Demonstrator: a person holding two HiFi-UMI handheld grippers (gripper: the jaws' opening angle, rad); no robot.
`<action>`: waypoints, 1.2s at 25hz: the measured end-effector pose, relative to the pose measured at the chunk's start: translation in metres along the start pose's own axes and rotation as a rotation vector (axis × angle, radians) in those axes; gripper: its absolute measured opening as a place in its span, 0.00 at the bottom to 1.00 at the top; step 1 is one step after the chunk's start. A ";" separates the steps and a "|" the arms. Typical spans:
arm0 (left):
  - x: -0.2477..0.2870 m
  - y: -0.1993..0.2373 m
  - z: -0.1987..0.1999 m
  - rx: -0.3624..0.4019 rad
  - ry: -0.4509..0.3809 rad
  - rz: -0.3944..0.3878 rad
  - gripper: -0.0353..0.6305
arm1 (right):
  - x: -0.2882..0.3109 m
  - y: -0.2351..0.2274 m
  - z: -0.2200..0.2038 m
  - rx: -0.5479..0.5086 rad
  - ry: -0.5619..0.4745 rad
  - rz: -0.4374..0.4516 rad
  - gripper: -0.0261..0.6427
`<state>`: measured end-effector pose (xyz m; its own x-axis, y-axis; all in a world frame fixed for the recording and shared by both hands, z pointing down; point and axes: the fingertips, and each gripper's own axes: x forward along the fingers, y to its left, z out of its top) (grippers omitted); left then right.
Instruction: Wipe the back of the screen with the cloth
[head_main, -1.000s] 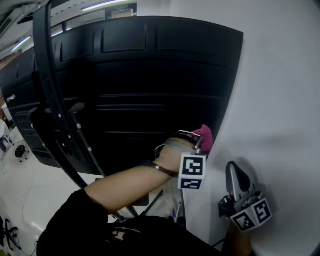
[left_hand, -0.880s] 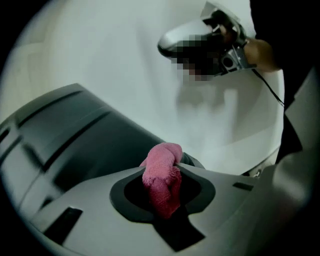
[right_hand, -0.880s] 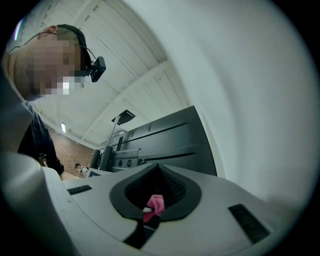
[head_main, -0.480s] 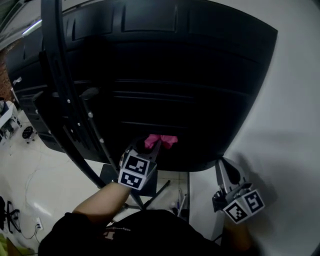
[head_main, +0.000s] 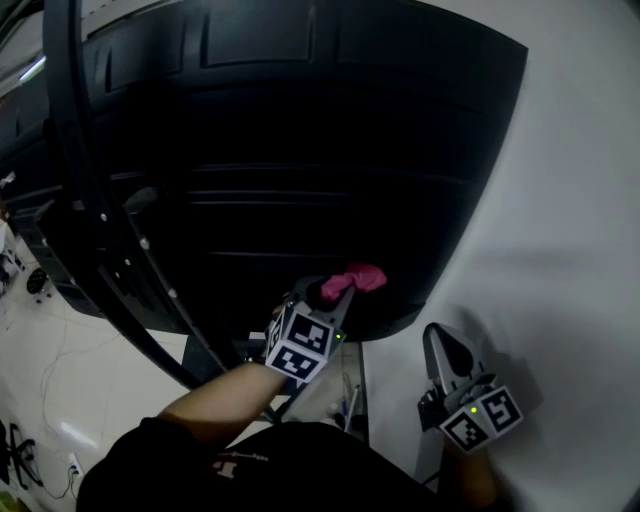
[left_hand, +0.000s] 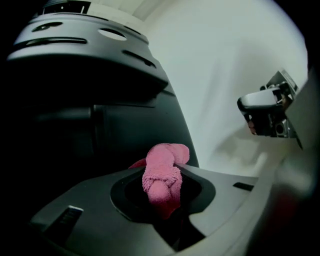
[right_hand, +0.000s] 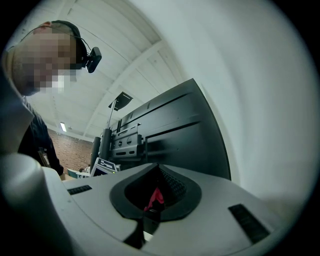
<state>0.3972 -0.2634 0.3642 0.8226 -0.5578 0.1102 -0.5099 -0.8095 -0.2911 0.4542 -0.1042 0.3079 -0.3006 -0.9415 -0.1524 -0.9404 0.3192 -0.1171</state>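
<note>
The black ribbed back of the screen (head_main: 300, 150) fills the head view. A pink cloth (head_main: 352, 281) is pressed against its lower part, close to the bottom right corner. My left gripper (head_main: 335, 296) is shut on the cloth and reaches up from below. In the left gripper view the bunched cloth (left_hand: 162, 175) sticks out between the jaws of the left gripper (left_hand: 162, 192), with the screen's back (left_hand: 75, 100) just ahead. My right gripper (head_main: 441, 340) hangs lower right beside the white wall, jaws together, away from the screen. The right gripper (right_hand: 152, 200) looks shut in its own view.
A black curved stand arm (head_main: 90, 210) with a bracket runs down the screen's left side. The white wall (head_main: 570, 200) stands to the right of the screen. Pale floor with cables (head_main: 40, 400) lies at the lower left. A person wearing a headset (right_hand: 30, 100) shows in the right gripper view.
The left gripper swept the cloth from the screen's right edge leftward along the lower part, then came back a little to the right. The right gripper stayed low by the wall.
</note>
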 end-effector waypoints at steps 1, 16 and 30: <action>0.012 -0.012 0.004 0.009 -0.004 -0.023 0.19 | -0.002 -0.001 0.001 -0.003 -0.005 -0.009 0.04; 0.056 -0.085 -0.003 0.083 0.025 -0.173 0.19 | -0.039 -0.001 -0.024 0.050 0.060 -0.073 0.04; -0.016 -0.031 -0.120 0.172 0.269 -0.069 0.19 | -0.015 -0.005 -0.035 0.083 0.046 -0.020 0.04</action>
<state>0.3701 -0.2513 0.4859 0.7465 -0.5493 0.3755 -0.3863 -0.8173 -0.4275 0.4578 -0.0956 0.3448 -0.2910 -0.9510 -0.1045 -0.9304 0.3067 -0.2009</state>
